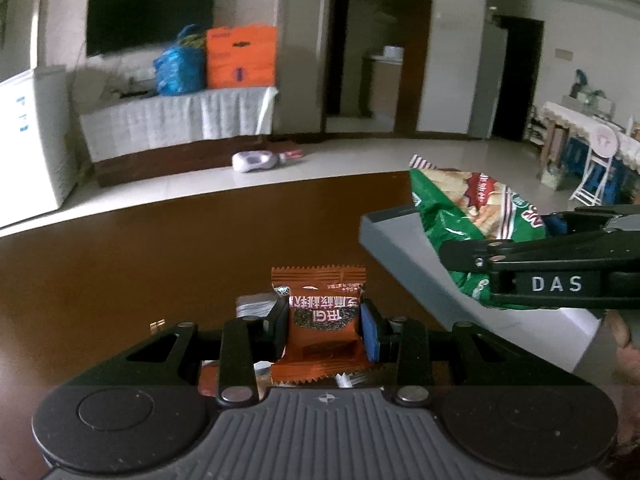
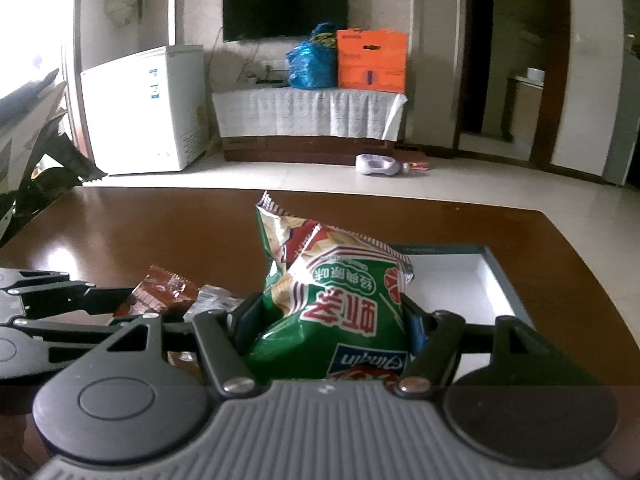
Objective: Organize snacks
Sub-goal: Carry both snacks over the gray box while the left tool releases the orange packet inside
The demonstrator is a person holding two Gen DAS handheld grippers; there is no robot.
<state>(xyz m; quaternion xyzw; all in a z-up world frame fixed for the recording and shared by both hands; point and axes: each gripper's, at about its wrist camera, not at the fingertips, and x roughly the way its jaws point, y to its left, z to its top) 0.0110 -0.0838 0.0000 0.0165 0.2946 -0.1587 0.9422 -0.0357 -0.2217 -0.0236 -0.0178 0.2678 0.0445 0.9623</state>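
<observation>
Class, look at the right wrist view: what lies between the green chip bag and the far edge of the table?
Nothing: past the green chip bag only bare brown table shows, in the right wrist view.

- Grippers: two; left gripper (image 1: 324,330), right gripper (image 2: 326,324).
- Orange-brown snack packets (image 1: 320,320): one, near centre.
- Green chip bags (image 2: 332,300): one.
- Silver wrapped snacks (image 2: 216,298): one, partly hidden.
- Grey open boxes (image 2: 498,276): one, right side of brown table (image 2: 160,224).
- Far items: one wall television (image 2: 284,4), one orange carton (image 2: 372,60), one blue bag (image 2: 312,64), one white chest freezer (image 2: 144,112).
</observation>
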